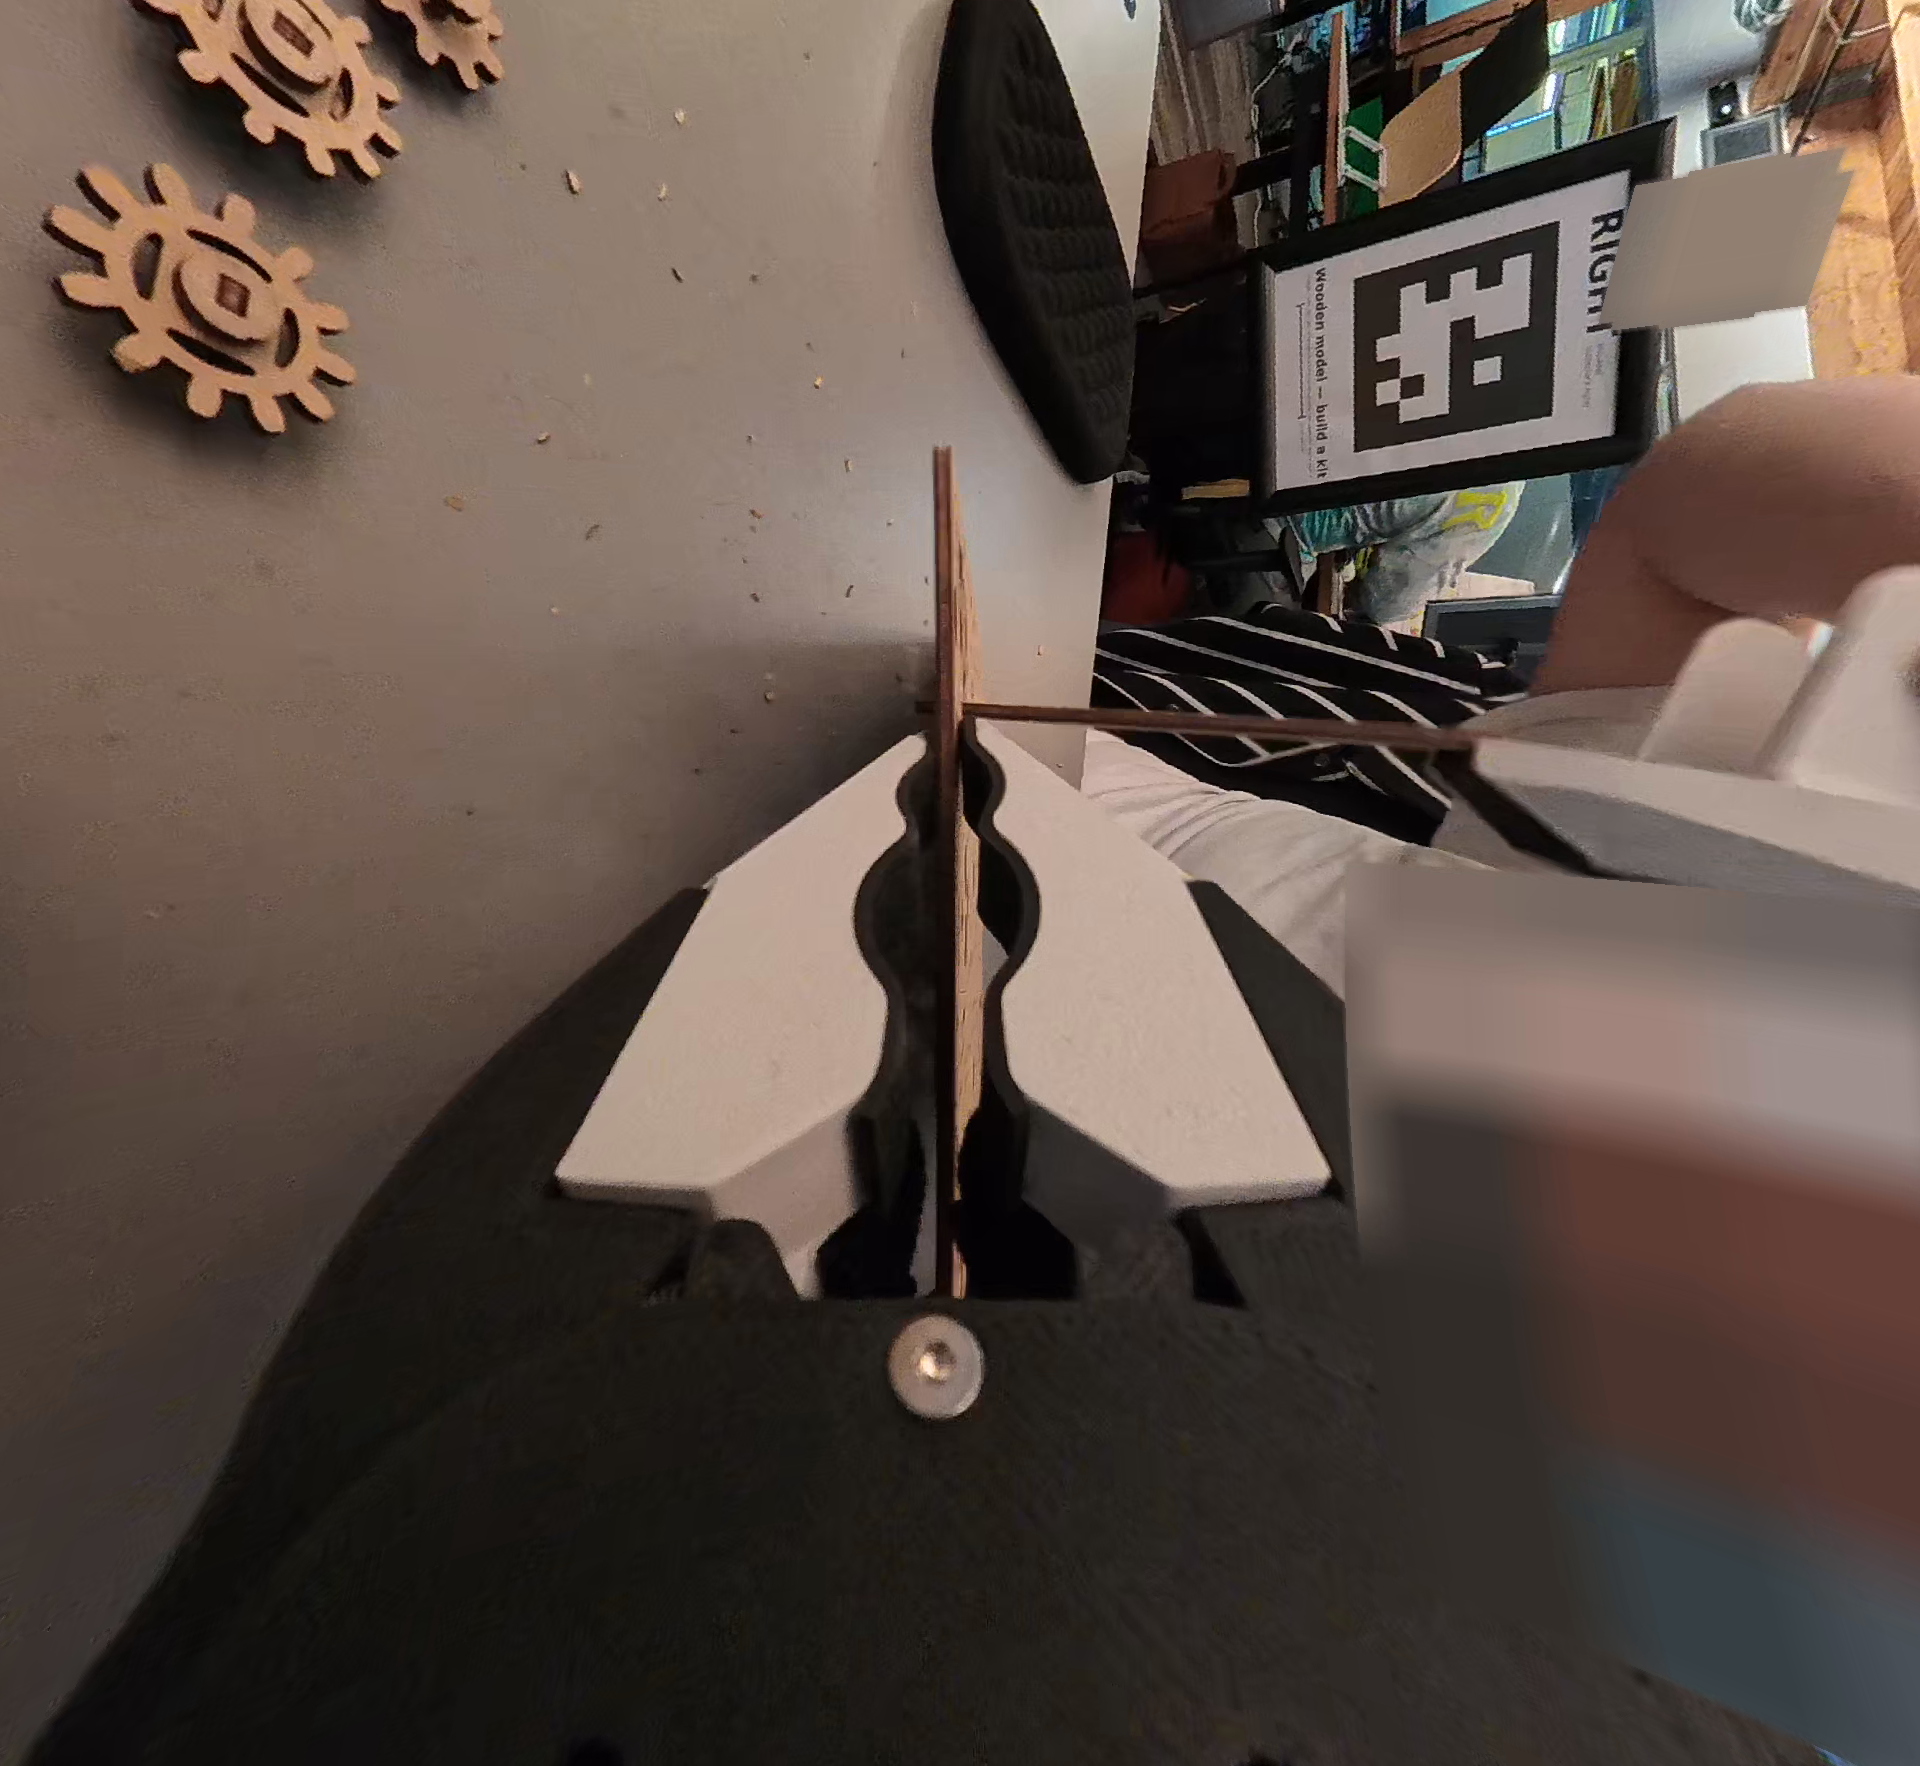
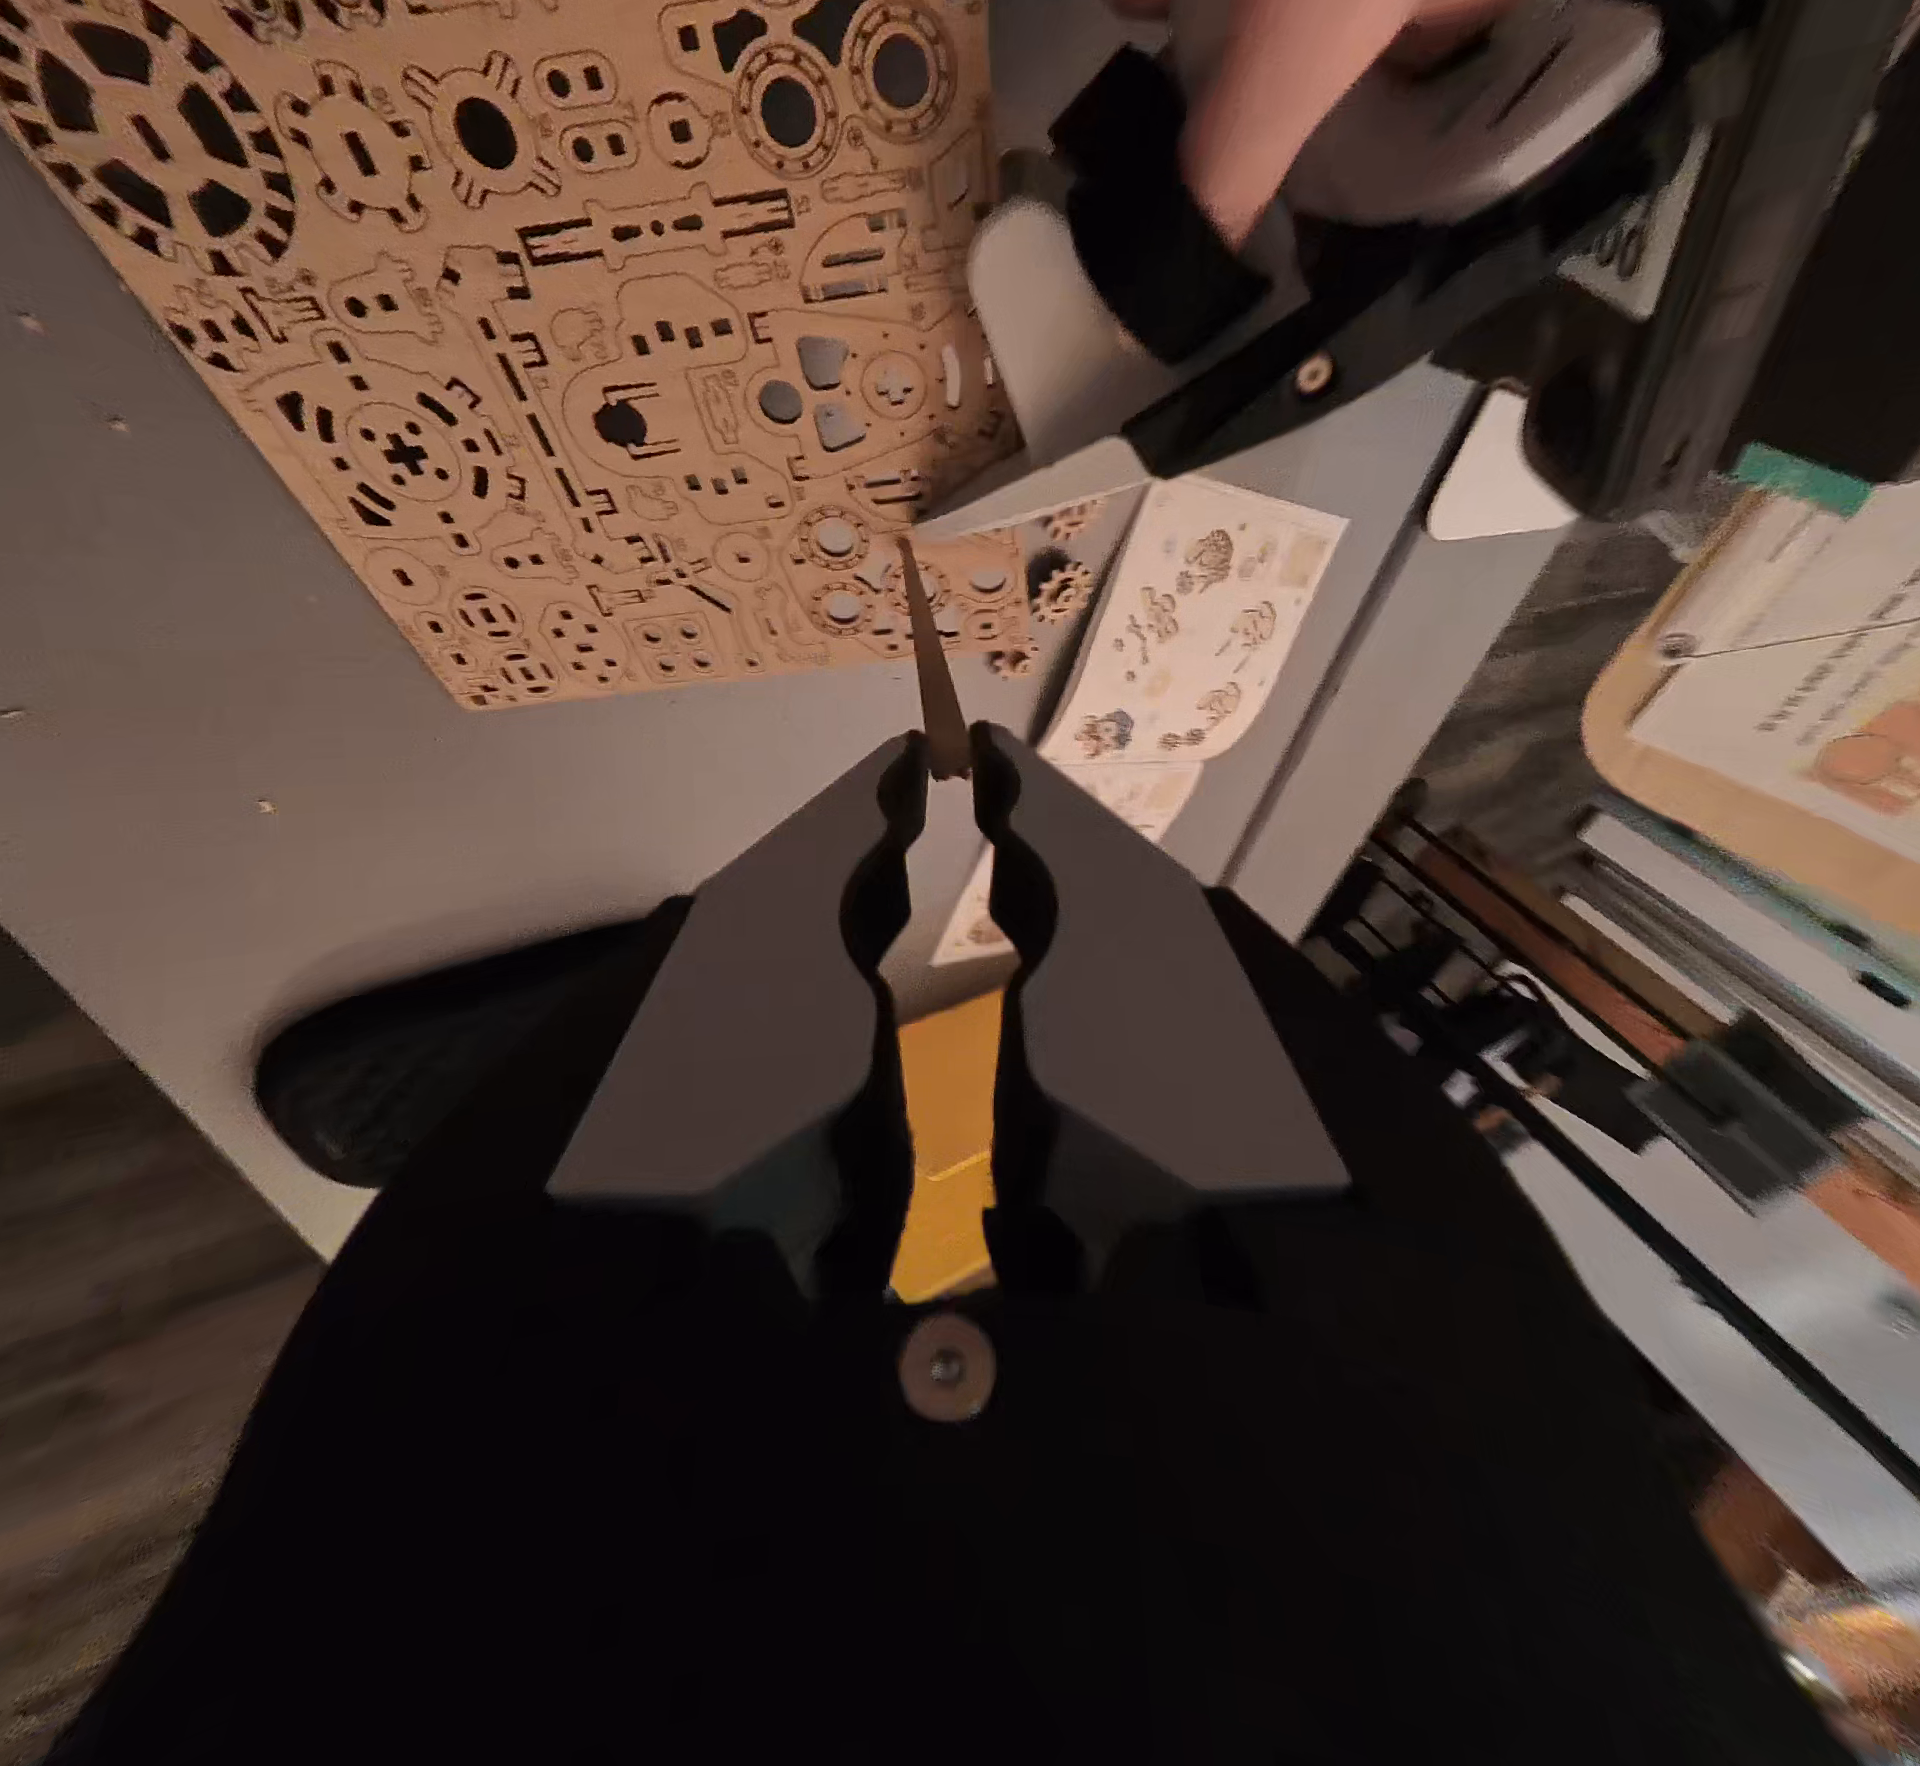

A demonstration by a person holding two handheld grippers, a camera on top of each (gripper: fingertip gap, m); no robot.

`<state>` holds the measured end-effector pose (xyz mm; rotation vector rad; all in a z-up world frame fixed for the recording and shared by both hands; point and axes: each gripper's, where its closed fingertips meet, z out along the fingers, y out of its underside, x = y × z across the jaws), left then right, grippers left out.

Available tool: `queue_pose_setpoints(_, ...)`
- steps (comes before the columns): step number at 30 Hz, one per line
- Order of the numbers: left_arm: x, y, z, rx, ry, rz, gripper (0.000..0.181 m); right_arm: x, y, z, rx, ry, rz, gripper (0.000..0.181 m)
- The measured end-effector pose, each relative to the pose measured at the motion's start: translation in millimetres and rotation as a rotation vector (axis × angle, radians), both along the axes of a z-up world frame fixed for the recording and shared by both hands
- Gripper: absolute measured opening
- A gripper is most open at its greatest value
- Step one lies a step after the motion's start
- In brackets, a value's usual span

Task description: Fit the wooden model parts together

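Note:
My left gripper [image 1: 951, 740] is shut on a thin wooden plate [image 1: 958, 594], seen edge-on and sticking out past its white fingertips. My right gripper [image 2: 948, 745] is shut on a second thin wooden piece [image 2: 928, 646] at the very tips of its fingers. In the left wrist view this piece [image 1: 1195, 722] runs level from the right gripper [image 1: 1496, 771] to the plate and meets it at a right angle, with a small tab showing on the plate's far side. The left gripper's white finger [image 2: 1049, 490] and the hand holding it show in the right wrist view.
Three wooden gears [image 1: 260, 33] lie on the grey table [image 1: 520, 677]. A black oval mat [image 1: 1029, 230] sits near the table edge. A laser-cut wooden sheet [image 2: 520, 262], a printed instruction sheet [image 2: 1195, 615] and small gears [image 2: 1062, 589] lie beyond the grippers. Spacing between my two grippers at the tips: around 9 cm.

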<state>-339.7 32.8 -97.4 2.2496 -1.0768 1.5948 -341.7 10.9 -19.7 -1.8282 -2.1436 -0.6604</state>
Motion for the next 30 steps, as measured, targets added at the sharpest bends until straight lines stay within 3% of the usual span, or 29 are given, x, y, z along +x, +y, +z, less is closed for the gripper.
queue_pose_setpoints(4,-0.5,-2.6,-0.5,0.01,0.007,-0.016,0.001,9.9,-7.3,-11.1,-0.044,0.063,0.12,0.008)
queue_pose_setpoints(5,-0.1,-2.6,-1.3,0.009,0.01,-0.013,0.001,8.3,-4.3,-11.7,-0.009,0.084,0.145,0.001)
queue_pose_setpoints(7,4.8,-12.2,15.8,-0.053,-0.076,-0.041,0.002,4.0,-8.5,-23.8,-0.037,0.136,0.135,0.0)
queue_pose_setpoints(12,5.7,-18.5,4.1,0.027,0.005,-0.067,0.001,10.0,7.3,-35.0,0.06,0.167,0.075,0.003)
queue_pose_setpoints(15,4.6,-17.3,-0.8,0.005,0.017,-0.065,0.001,-5.3,1.8,-18.0,0.05,0.412,0.041,0.021)
queue_pose_setpoints(18,4.3,-16.2,-3.6,-0.019,0.014,-0.067,0.001,-11.1,-5.9,18.2,0.061,0.698,0.069,0.05)
queue_pose_setpoints(21,3.6,-18.8,-3.9,-0.023,0.006,-0.091,0.001,6.4,-17.5,30.1,-0.02,0.962,0.092,0.07)
queue_pose_setpoints(23,3.0,-21.0,-4.5,-0.027,0.0,-0.114,0.001,18.0,-22.9,15.2,-0.132,1.109,0.107,0.069)
queue_pose_setpoints(25,2.2,-24.9,-5.7,-0.037,-0.011,-0.148,0.001,21.3,-22.5,-1.7,-0.155,1.207,0.183,0.048)
queue_pose_setpoints(28,1.2,-30.4,-10.6,-0.071,-0.009,-0.182,0.001,11.8,-26.8,-9.4,-0.067,1.266,0.41,0.038)
queue_pose_setpoints(30,1.4,-31.0,-12.7,-0.086,-0.012,-0.189,0.001,4.7,-31.0,-13.1,-0.127,1.272,0.45,0.03)
